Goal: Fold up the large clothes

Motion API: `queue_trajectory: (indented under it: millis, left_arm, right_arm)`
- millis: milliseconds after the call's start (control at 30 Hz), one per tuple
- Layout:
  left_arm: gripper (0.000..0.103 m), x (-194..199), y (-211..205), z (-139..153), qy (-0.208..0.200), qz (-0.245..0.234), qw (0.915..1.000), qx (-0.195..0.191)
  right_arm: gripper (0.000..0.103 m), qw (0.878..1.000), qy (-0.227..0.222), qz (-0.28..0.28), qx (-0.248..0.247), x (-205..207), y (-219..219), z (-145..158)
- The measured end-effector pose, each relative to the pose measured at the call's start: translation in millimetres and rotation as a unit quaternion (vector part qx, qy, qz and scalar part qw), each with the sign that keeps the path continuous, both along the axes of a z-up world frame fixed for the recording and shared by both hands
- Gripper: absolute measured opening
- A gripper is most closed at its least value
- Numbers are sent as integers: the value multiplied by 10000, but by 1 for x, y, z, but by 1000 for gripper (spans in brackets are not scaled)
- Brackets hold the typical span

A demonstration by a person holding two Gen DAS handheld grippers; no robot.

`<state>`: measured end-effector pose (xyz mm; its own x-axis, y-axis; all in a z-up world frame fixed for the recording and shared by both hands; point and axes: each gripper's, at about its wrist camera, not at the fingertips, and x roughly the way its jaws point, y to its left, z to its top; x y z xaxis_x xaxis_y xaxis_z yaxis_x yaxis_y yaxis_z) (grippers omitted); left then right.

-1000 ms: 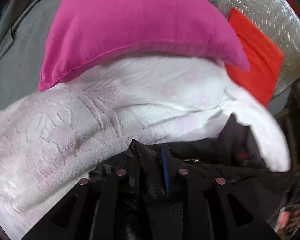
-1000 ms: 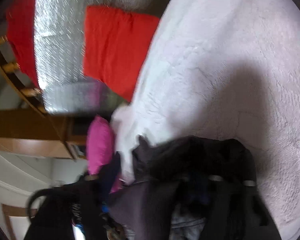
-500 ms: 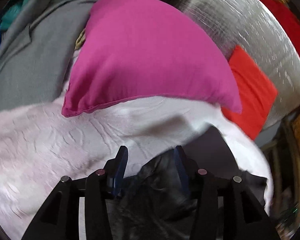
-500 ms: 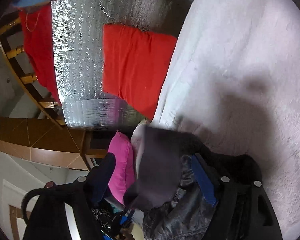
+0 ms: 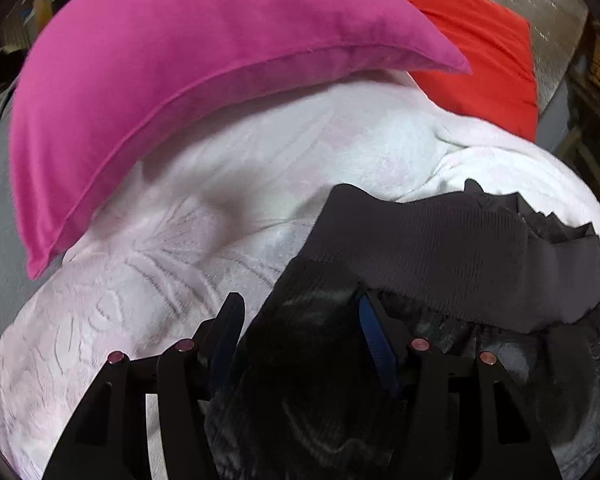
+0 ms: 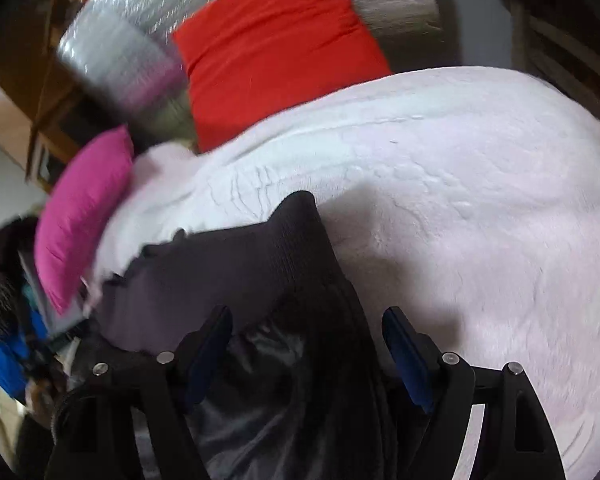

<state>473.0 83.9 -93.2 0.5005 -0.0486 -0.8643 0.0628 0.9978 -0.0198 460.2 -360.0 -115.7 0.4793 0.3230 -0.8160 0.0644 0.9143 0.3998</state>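
where dark jacket (image 5: 440, 248) lies — pale blanket (image 5: 160, 280)

My left gripper (image 5: 300, 312) points steeply down, its jaws having just been opening; dark cloth lies between them, but the blue pads (image 5: 374, 340) stand off it. My right gripper (image 6: 308, 332) tilts down too (rolled a little to one side), jaws spread wide, its pads (image 6: 404, 356) pressing on nothing.
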Motion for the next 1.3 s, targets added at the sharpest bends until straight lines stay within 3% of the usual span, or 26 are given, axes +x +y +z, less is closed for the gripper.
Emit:
queue_trajectory:
  millis: [33, 67, 100, 133, 167, 300, 367, 467, 567, 633, 667, 700, 733, 767, 900, 1033, 1200, 1300]
  left_arm:
    - [60, -1, 0, 0, -16, -33, 10000, 29]
    - [55, 1, -1, -1, -33, -67, 10000, 48]
    - [36, 1, -2, -2, -38, -117, 9999, 56]
    - [27, 2, -4, -2, -25, -121, 9999, 105]
    - [13, 2, -5, -2, -66, -99, 9998, 173]
    - [10, 1, -3, 0, -399, 197, 9986, 302]
    - [11, 10, 1, -16, -146, 340, 9988, 330]
    - [12, 15, -7, -22, -189, 357, 9971, 639]
    - [13, 20, -14, -26, -153, 371, 9954, 872]
    - [18, 19, -16, -22, -236, 373, 9944, 957]
    - [21, 17, -16, -19, -263, 371, 9945, 942]
    - [28, 13, -15, -11, -328, 383, 9945, 912]
    - [30, 9, -14, -4, -394, 411, 9943, 897]
    - [37, 3, -13, 2, -486, 464, 9937, 895]
    - [50, -43, -7, 47, -1292, 633, 9858, 867]
    - [53, -85, -28, 62, -1573, 320, 9852, 602]
    - [53, -125, -95, 31, -1351, -485, 9877, 622]
    - [54, -118, -112, -1, -965, -444, 9903, 895]
  right_arm:
    - [65, 10000, 10, 77, -16, 0, 3, -3]
    - [58, 9998, 1, 188, -116, 1, 9, -3]
    - [40, 9995, -49, 232, -205, 0, 11, -2]
    - [21, 9991, -97, 290, -293, -2, 14, 1]
    - [18, 9980, -215, 305, -516, -5, 19, 8]
    - [12, 9918, -725, 1, -1050, -13, 18, 35]
    - [12, 9919, -517, -260, -1132, -6, 8, 20]
    - [12, 9903, -368, -300, -1305, -5, 13, -2]
    - [13, 9915, -303, -520, -1156, -5, 8, -6]
    - [21, 9907, -274, -563, -1206, -7, 7, -3]
    - [25, 9913, -279, -600, -1141, -8, 6, 0]
    - [35, 9921, -310, -642, -1034, -12, 3, 5]
    - [55, 9916, -359, -728, -1008, -17, 0, 13]
    - [62, 9900, -491, -777, -1066, -24, 0, 22]
    - [63, 9816, -1060, -637, -1453, -58, 15, 64]
    - [70, 9765, -1488, -154, -1553, -98, 62, 88]
    - [75, 9658, -1451, 558, -2077, -131, 134, 58]
    - [75, 9537, -1280, 653, -2643, -125, 154, 30]
